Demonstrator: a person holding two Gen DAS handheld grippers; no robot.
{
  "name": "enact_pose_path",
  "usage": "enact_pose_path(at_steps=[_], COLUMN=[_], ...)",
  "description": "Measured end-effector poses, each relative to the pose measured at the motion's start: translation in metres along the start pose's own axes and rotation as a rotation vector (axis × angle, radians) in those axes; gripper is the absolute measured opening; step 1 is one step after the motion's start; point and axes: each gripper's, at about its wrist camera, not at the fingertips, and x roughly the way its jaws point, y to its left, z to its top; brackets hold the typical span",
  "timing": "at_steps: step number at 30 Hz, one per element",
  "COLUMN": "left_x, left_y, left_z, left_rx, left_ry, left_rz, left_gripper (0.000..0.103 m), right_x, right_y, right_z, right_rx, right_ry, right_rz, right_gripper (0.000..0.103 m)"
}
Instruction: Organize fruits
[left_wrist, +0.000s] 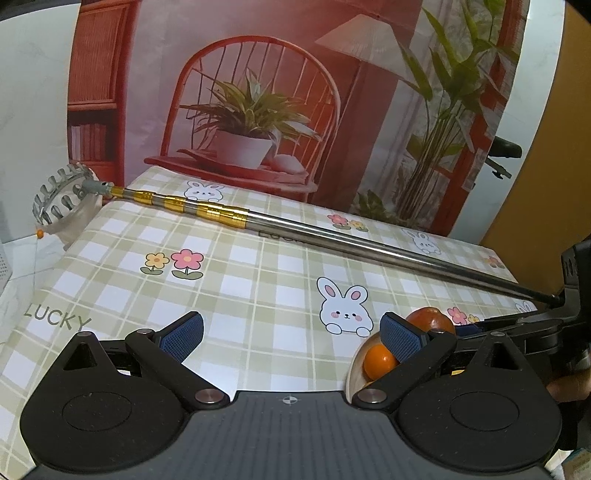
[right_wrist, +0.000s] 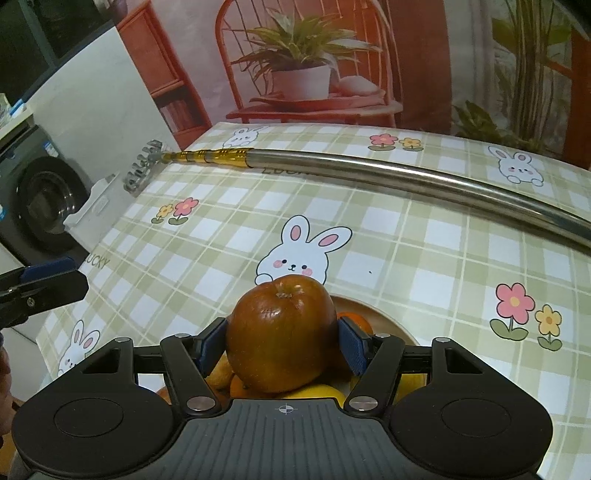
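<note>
- Apple (right_wrist: 282, 332) sits clamped between my right gripper (right_wrist: 282, 345) pads, just above the bowl (right_wrist: 384, 314) of oranges.
- My left gripper (left_wrist: 291, 334) hangs spread and empty, left of the bowl.
- I would lower slowly and set the apple into a gap before loosening, so nothing rolls toward the pole (right_wrist: 406, 177) beyond the bowl.

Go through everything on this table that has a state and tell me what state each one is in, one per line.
Right claw: shut on the apple.
Apple: gripped upright, stem up, above the bowl.
Left claw: open, holding nothing, over the tablecloth.
Bowl: holding oranges and yellow fruit.
Orange: resting in the bowl.
Telescopic picker pole: lying flat across the table, head past the far-left edge.
</note>
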Motion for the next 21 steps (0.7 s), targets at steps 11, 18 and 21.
enact_pose_path(at_steps=[11,18,21], left_x=[-0.017,-0.043,-0.059], left_y=[-0.009,-0.030,-0.045], left_z=[0.012,0.026,0.035], left_rx=[0.020,0.065,0.110], left_ry=[-0.019,-0.076,-0.105], left_rz=[-0.001,-0.024,-0.020], left_gripper=[0.103,0.103,0.103], right_x=[-0.017,-0.062,-0.090], right_y=[-0.002,0.000,0.004], right_z=[0.000,0.004,0.004], right_rx=[0.029,0.036,0.020], right_ry=[-0.059,-0.162,-0.215], right_rz=[-0.035,-0.068,-0.093], right_gripper=[0.075,0.101,0.103])
